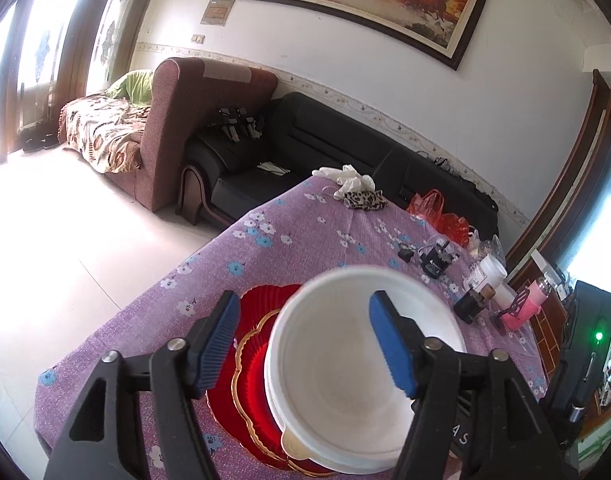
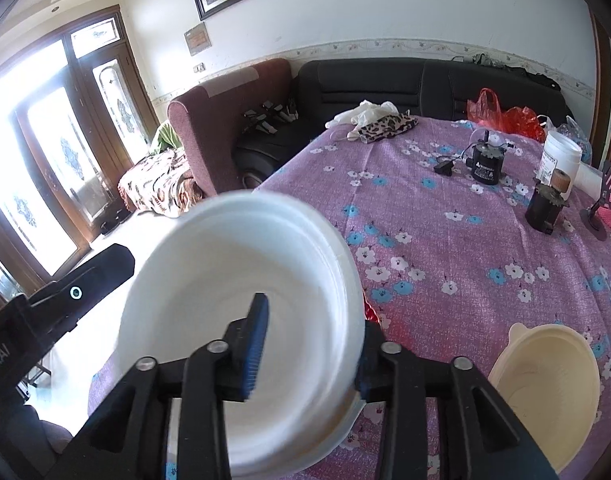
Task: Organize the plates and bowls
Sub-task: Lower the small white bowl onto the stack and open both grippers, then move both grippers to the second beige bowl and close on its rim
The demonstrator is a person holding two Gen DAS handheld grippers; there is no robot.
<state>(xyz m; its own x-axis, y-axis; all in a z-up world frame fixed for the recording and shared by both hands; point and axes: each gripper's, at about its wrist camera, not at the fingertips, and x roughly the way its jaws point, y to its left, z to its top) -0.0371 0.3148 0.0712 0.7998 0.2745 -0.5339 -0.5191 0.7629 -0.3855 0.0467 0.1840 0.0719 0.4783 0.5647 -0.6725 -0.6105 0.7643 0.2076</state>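
A: Left wrist view first. Left gripper (image 1: 305,340)?
B: Jaws wide apart, nothing clamped. One blue pad (image 1: 219,338) sits left of the white bowl (image 1: 345,380), the other over the bowl's inside; can't tell if either touches it.
A: Where's the bowl?
B: It overlaps the right part of the red plate (image 1: 245,384), gold-trimmed, which lies on the purple floral surface (image 1: 289,232). Can't tell if the bowl rests on the plate or hangs above it. Looks like stacked bowls, a second rim shows at the bottom.
A: Past the bowl?
B: Leopard-print cloth (image 1: 363,200) at the surface's far edge, black pump (image 1: 435,260) and white jar (image 1: 489,272) to the bowl's far right.
A: Right wrist view.
B: Right gripper (image 2: 309,356) is closed onto the white bowl's (image 2: 241,320) rim: left pad (image 2: 255,344) inside the bowl, the other finger outside its right wall. Bowl tilted toward the camera. The black body of the other gripper is at the bowl's left.
A: Right of that bowl?
B: Cream bowl (image 2: 545,392) standing on the surface, well apart from the white one. A sliver of red shows just behind the white bowl's right edge.
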